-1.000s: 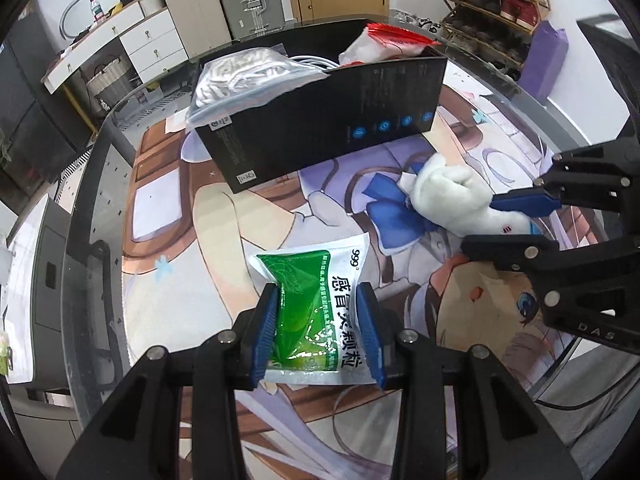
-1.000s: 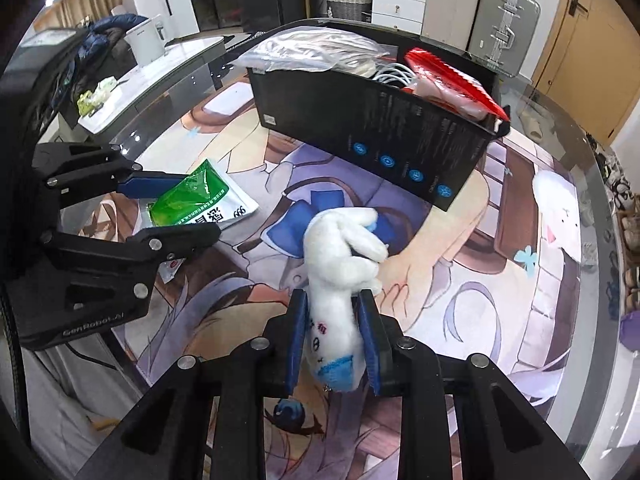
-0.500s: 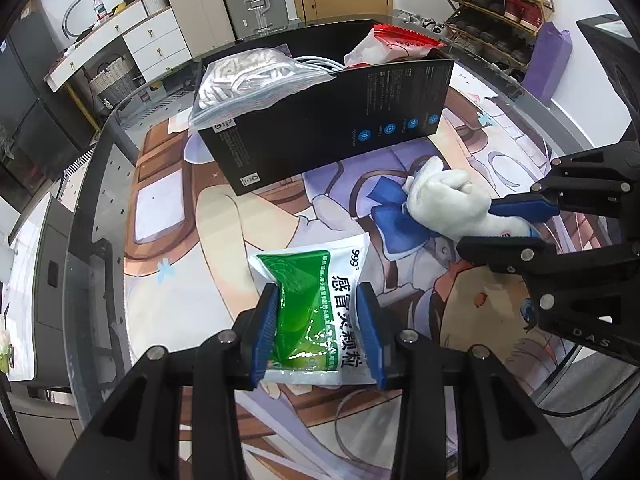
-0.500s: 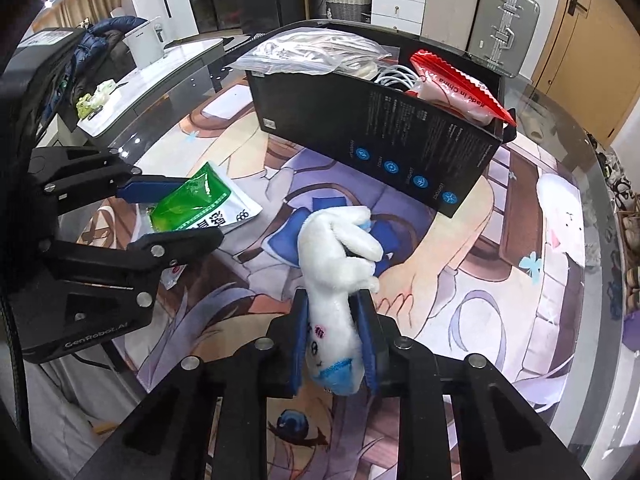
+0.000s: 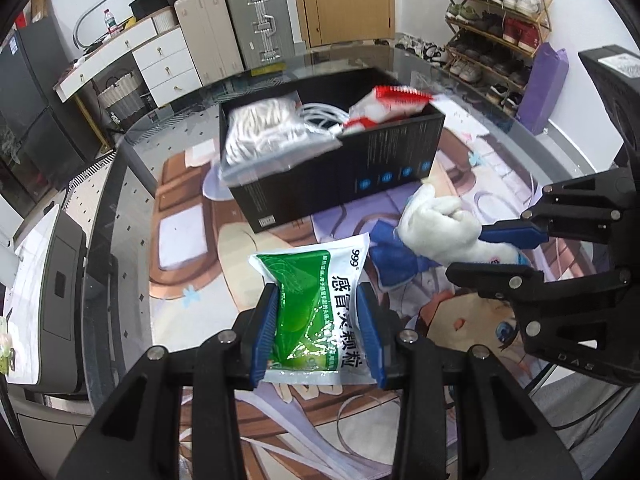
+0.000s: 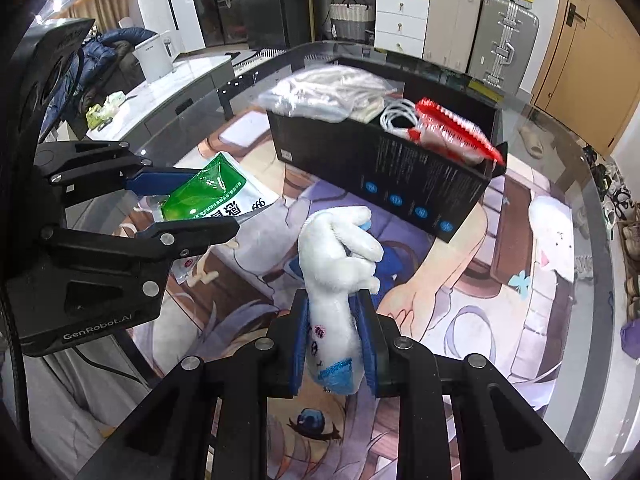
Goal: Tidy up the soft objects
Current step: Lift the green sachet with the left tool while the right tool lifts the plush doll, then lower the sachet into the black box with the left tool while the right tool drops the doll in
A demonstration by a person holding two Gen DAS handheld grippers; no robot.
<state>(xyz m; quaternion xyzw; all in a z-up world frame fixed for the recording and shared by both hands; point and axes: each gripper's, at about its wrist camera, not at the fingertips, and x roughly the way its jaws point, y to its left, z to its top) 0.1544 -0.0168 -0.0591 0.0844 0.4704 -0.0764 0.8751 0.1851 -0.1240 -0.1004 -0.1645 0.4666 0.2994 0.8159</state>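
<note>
My left gripper [image 5: 318, 330] is shut on a green and white medicine pouch [image 5: 316, 304] and holds it above the printed mat; the pouch also shows in the right wrist view [image 6: 212, 196]. My right gripper [image 6: 334, 342] is shut on a white plush toy [image 6: 336, 280] with a blue end, also lifted; the toy also shows in the left wrist view [image 5: 444, 232]. A black box [image 5: 340, 176] stands ahead of both, also in the right wrist view [image 6: 400, 188]. It holds a clear bag of white items [image 5: 264, 136], white cable and a red and white packet [image 5: 388, 104].
The printed anime mat [image 5: 184, 248] covers a round glass table [image 5: 116, 184]. Beyond the table are white drawers [image 5: 160, 60], suitcases [image 5: 256, 28] and a shoe rack [image 5: 492, 20]. A kettle [image 6: 154, 56] stands on a side counter at the left.
Both grippers have risen with the pouch and the toy, and now look down into the black box from higher up. The grips have not changed.
</note>
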